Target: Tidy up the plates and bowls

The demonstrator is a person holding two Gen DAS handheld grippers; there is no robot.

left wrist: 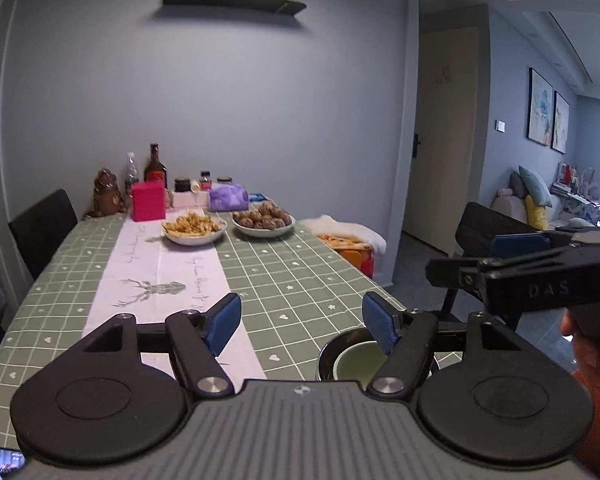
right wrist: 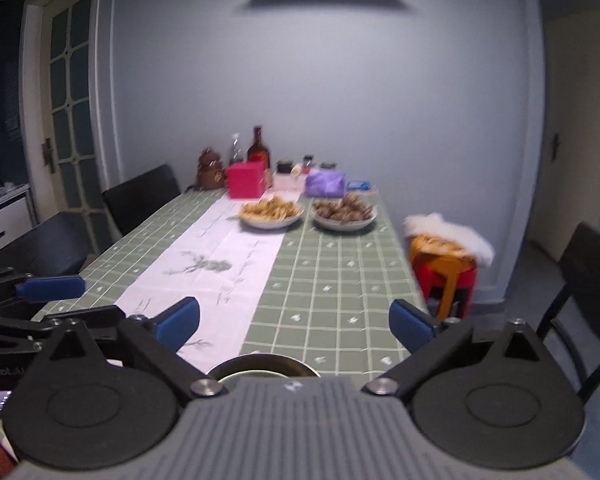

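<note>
Nearest, the left gripper (left wrist: 302, 326) stands wide with nothing between its blue pads, and the right gripper (right wrist: 294, 326) is spread wider still, also empty; both hang above the near end of the table (left wrist: 300, 280).

In the left wrist view, at about five o'clock from the picture's middle and partly behind the right-hand finger, sits a dark metal bowl (left wrist: 342, 350) with a pale green bowl (left wrist: 358, 362) nested inside it. The right wrist view shows the same pair at six o'clock, just past the gripper body, only the metal rim and a sliver of the inner bowl showing. These stacked bowls rest on the green checked tablecloth (left wrist: 292, 280) close to the near edge, beside the white runner (left wrist: 156, 276).

The metal bowl probably handles light, stiff and a little slick. The green one looks like ceramic, so likely heavier and chip-prone. A pinch across the rim, one pad inside and one outside, seems the safest hold; lifting the outer bowl should carry the inner one too, if kept level.

Farther off, at twelve o'clock, two white plates stand side by side: a plate of pale fried snacks (left wrist: 194, 229) on the left, a plate of brown round pieces (left wrist: 264, 222) on the right. Loaded, they would want a level, two-handed carry by opposite rims. Behind them, against the wall, stand a pink box (left wrist: 148, 201) and a dark bottle (left wrist: 155, 165).
</note>
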